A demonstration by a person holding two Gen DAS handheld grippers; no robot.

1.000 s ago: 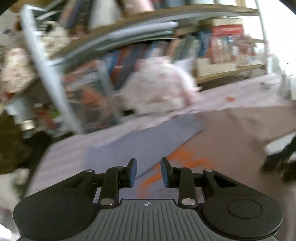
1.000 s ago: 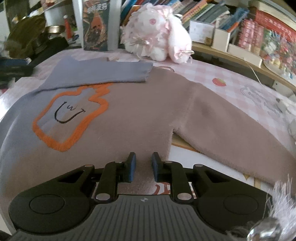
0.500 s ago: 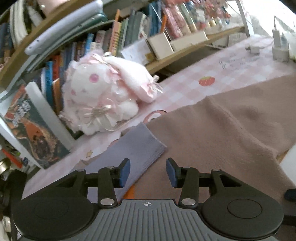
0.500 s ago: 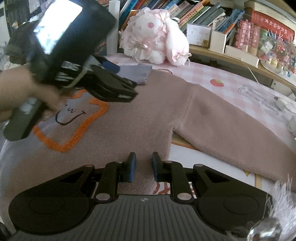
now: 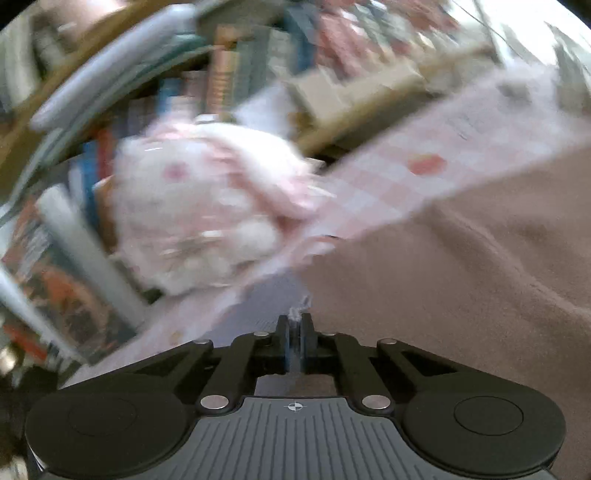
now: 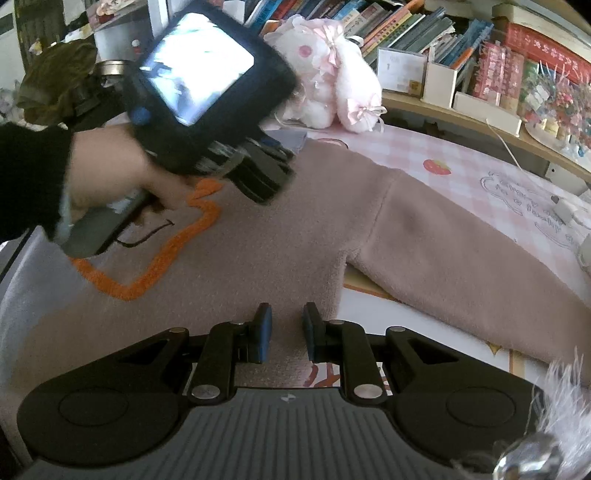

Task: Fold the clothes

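Observation:
A dusty-pink sweater (image 6: 277, 229) with an orange outlined figure (image 6: 166, 262) lies flat on the checked tablecloth (image 6: 461, 173), its right sleeve (image 6: 480, 269) stretched toward the right. The blue-grey left sleeve (image 5: 266, 306) is folded across the chest, and its cuff (image 6: 297, 138) shows near the collar. My left gripper (image 5: 294, 325) is closing its jaws to a sliver, pinching the fuzzy edge of that cuff. In the right wrist view a hand holds the left gripper (image 6: 275, 151) there. My right gripper (image 6: 288, 325) hovers over the hem, slightly open, with nothing pinched.
A pink-and-white plush rabbit (image 6: 332, 85) sits just behind the collar, against shelves of books (image 6: 424, 33) and white boxes (image 6: 439, 79). A white charger and cable (image 6: 561, 210) lie at the far right. Bare cloth shows right of the sleeve.
The left gripper swung in over the chest to the folded cuff, opened wider, then shut on its edge. The right gripper and the sweater body kept still.

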